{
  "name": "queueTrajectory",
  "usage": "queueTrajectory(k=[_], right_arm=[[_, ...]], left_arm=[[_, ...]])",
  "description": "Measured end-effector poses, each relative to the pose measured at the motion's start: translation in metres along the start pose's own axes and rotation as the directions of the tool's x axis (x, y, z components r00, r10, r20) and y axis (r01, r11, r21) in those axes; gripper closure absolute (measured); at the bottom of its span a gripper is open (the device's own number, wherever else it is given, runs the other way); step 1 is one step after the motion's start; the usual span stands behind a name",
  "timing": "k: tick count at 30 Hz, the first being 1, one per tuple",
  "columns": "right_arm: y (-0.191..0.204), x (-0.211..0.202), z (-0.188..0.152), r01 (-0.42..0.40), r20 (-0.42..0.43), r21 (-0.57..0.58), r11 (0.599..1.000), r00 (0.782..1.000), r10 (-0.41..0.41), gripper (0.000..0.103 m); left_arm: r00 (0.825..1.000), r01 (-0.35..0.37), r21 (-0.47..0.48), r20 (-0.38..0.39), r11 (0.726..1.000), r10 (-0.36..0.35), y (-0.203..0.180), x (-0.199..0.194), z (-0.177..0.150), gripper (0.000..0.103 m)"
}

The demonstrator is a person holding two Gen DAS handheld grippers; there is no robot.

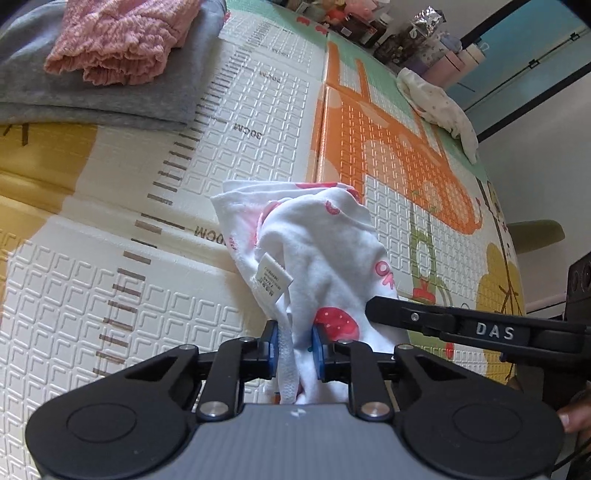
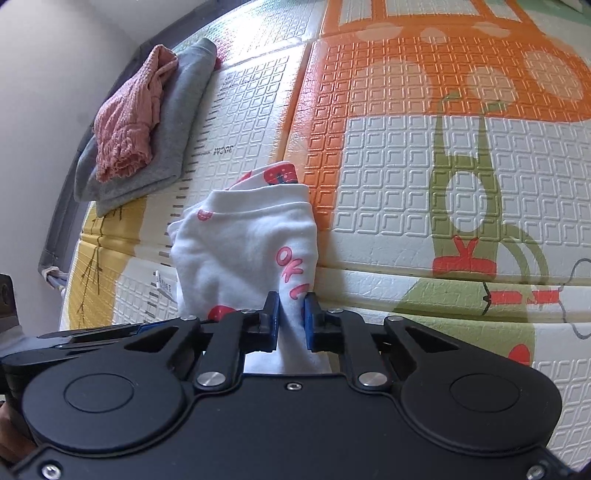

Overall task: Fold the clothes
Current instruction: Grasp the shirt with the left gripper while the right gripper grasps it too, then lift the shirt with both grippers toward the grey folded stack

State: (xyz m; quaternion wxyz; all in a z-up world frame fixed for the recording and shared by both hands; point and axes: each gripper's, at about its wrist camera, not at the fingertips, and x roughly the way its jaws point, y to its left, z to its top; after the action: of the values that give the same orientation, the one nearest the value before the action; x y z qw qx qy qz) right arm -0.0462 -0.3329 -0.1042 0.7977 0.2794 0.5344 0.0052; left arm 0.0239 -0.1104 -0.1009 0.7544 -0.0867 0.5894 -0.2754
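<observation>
A small white garment with pink and red prints (image 1: 317,251) hangs bunched between both grippers above the play mat. My left gripper (image 1: 294,349) is shut on one edge of it, near a sewn-in label (image 1: 271,278). My right gripper (image 2: 291,319) is shut on another edge of the same white garment (image 2: 243,247). The right gripper's finger (image 1: 443,319) shows at the right of the left wrist view, close beside the left one.
A folded grey garment (image 1: 110,92) with a folded pink one (image 1: 118,40) on top lies at the mat's far left, also in the right wrist view (image 2: 125,118). A crumpled white dotted cloth (image 1: 439,107) lies at the far right. Bottles and toys (image 1: 406,33) line the mat's back edge.
</observation>
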Motion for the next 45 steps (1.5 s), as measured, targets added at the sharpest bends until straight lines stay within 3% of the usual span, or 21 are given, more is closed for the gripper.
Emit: queueTrajectory(k=[13, 28, 36, 45], right_arm=[[0.044, -0.018, 0.009, -0.095, 0.03, -0.081, 0.992, 0.995, 0.098, 0.092], [0.183, 0.025, 0.006, -0.202, -0.068, -0.31, 0.929, 0.979, 0.19, 0.092], [0.238, 0.054, -0.005, -0.222, -0.096, -0.359, 0.907, 0.975, 0.2, 0.092], [0.258, 0.092, -0.014, -0.174, -0.121, -0.359, 0.917, 0.983, 0.139, 0.092]], left_arm=[[0.991, -0.047, -0.026, 0.124, 0.999, 0.05, 0.012, -0.055, 0.003, 0.084], [0.947, -0.149, -0.22, 0.249, 0.964, 0.203, 0.104, -0.14, -0.025, 0.084], [0.935, -0.191, -0.251, 0.247, 0.949, 0.254, 0.147, -0.161, -0.024, 0.084], [0.943, -0.22, -0.252, 0.191, 0.942, 0.271, 0.18, -0.143, -0.022, 0.084]])
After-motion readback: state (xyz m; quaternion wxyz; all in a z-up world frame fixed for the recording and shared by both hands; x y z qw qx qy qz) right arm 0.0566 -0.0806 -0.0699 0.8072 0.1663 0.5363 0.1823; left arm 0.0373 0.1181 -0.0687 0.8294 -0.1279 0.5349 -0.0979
